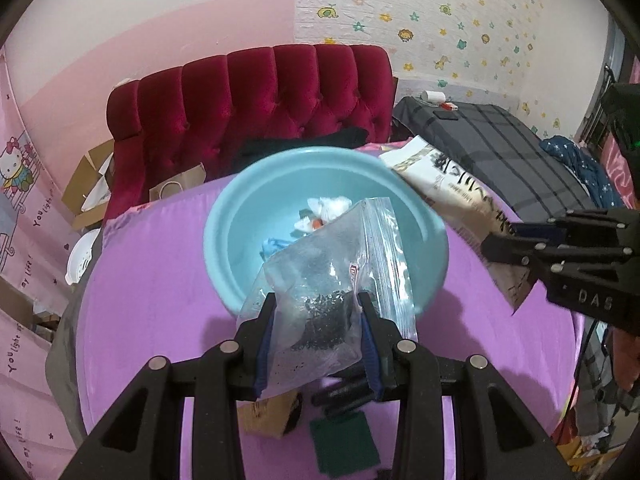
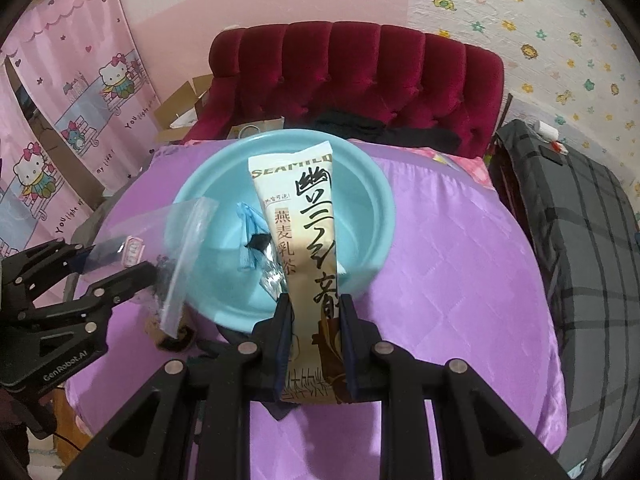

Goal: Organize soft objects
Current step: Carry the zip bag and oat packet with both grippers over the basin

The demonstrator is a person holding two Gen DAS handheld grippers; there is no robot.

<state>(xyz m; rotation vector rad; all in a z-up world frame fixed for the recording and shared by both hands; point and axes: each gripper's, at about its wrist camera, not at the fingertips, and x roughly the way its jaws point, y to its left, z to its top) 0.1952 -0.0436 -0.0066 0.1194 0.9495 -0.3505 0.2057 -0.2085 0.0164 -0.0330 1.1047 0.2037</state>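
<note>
You are working in a pink bedroom with a red tufted headboard (image 2: pixel 356 76) behind a round counter (image 2: pixel 460 248) draped in slick purple cloth. At its middle sits a wide blue basin (image 2: pixel 372 208), and it already holds a few soft bits: a crumpled white wrapper (image 1: pixel 326 210) and something pale blue (image 2: pixel 249 236).

Your right gripper (image 2: pixel 314 344) has its jaws closed on the lower end of a long beige drink packet (image 2: pixel 308 220), which stands up and leans out over the basin. The packet looks like glossy film, light, and stiff enough to hold its shape above the pinch, though it will likely flop once tipped. Held near the bottom seam as it is, the grip looks sound; film this smooth could slide, so keep the squeeze firm.

Your left gripper (image 1: pixel 316 332) has its jaws closed on a clear zip bag (image 1: pixel 328 272) with dark loose grains (image 1: pixel 326 318) settled low between the pads. This bag looks limp and slippery, with almost all its weight in the grains. Pinching across the filled part, as you do, seems the safest hold; the empty upper film would just crumple. It hangs over the near rim of the basin.

A green pad (image 1: pixel 344 440) and a brown packet (image 1: pixel 272 414) lie on the counter below the left gripper.
</note>
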